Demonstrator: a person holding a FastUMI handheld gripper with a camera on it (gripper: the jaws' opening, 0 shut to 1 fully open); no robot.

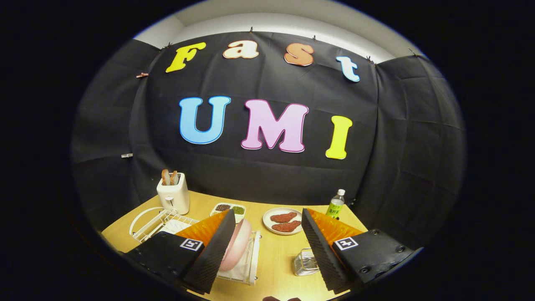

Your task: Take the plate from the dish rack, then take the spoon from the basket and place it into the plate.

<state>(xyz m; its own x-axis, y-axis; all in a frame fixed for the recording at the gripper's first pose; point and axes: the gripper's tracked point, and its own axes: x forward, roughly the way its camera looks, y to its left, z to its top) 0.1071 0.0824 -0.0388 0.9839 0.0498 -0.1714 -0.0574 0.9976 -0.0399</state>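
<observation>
We see the tool [267, 244] held above the wooden bench [280, 259], its two fingers spread wide apart and gripping nothing. At about eight o'clock from the midpoint between the fingers, a pink plate [239, 246] stands on edge in the white wire dish rack [167, 221], just beside the left finger and partly hidden by it; upright storage of that kind leaves its rim free to be pinched, and the wide opening looks to us like readiness for that first grasp. The plate reads as smooth, round and pale pink, with a shallow raised rim. Near four o'clock, beside the right finger, sits a small wire basket [305, 262]; we cannot make out the spoon inside it. Farther off at twelve o'clock lies a white dish of reddish food [283, 221], with a divided tray [229, 209] at eleven, a toaster [174, 194] holding bread beyond the rack, and a green-labelled bottle [335, 205] at one o'clock.
</observation>
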